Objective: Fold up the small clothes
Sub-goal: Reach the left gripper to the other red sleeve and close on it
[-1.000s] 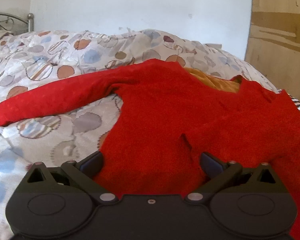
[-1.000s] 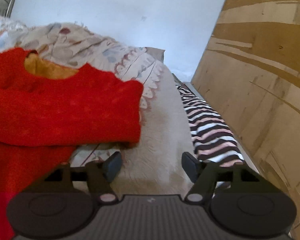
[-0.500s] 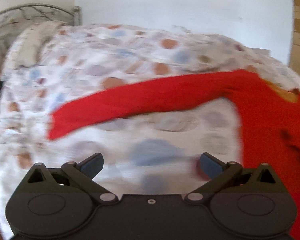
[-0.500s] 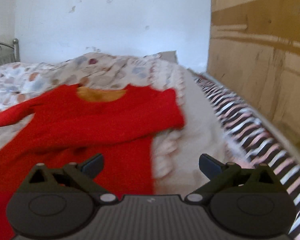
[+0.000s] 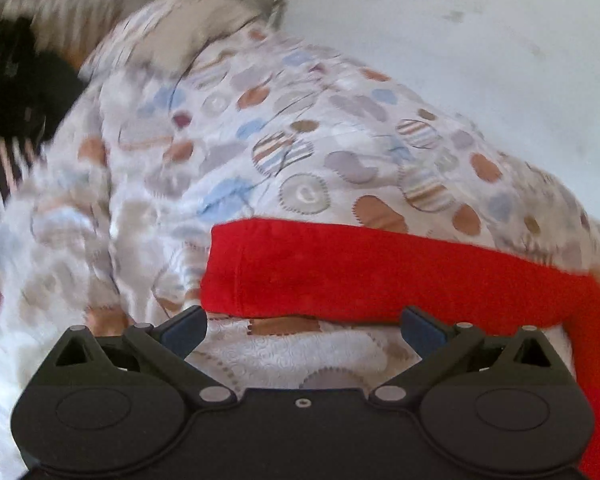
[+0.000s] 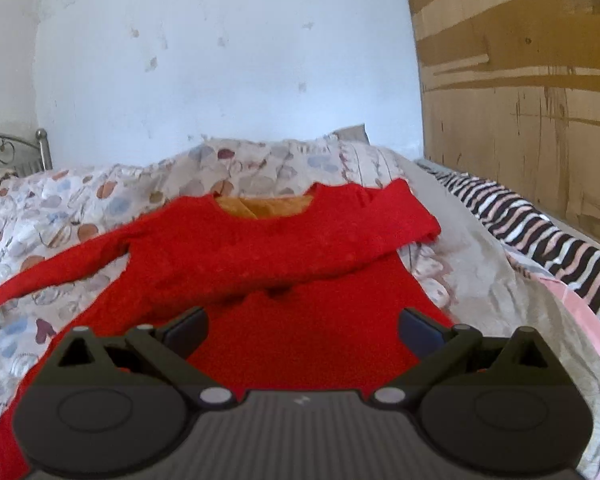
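Across the patterned bed (image 6: 100, 200) lies the red jumper (image 6: 300, 340), soft and limp. Both my jaws stand open, empty; the outstretched sleeve's cuff (image 5: 236, 268) looks the place to pinch.

The sweater (image 6: 260, 264) is bright red with an orange-yellow lining at the neck. The quilt (image 5: 300, 152) is white with brown, blue and grey blobs. A blanket (image 6: 540, 232) is striped black, white and pink.
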Demonstrator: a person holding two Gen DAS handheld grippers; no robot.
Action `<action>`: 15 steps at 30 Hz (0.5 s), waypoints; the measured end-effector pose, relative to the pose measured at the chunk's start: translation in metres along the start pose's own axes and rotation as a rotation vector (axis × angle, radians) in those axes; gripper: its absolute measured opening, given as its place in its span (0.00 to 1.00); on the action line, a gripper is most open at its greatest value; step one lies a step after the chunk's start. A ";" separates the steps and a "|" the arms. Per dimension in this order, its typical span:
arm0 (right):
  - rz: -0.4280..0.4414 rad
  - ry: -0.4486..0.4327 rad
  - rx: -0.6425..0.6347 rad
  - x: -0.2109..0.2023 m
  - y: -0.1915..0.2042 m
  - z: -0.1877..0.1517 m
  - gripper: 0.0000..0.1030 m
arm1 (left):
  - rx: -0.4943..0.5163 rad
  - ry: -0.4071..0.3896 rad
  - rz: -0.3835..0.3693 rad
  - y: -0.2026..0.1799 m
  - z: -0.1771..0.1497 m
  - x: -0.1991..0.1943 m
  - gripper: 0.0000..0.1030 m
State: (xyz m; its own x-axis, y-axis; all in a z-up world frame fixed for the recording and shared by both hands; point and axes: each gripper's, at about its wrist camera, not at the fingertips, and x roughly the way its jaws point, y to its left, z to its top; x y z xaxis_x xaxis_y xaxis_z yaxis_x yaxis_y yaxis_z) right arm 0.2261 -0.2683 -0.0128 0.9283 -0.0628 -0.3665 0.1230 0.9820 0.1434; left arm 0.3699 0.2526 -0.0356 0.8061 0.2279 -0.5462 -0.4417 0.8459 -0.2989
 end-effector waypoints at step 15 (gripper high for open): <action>-0.041 0.144 0.018 0.033 -0.002 -0.023 1.00 | -0.338 0.064 0.020 0.016 0.012 0.054 0.30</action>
State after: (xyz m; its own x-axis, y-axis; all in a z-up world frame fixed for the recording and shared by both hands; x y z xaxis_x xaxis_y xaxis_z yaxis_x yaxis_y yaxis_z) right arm 0.2488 -0.2681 -0.0464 0.8628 -0.0751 -0.5000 0.1673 0.9756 0.1420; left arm 0.4106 0.2843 -0.0604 0.7743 0.2032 -0.5993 -0.5713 0.6318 -0.5238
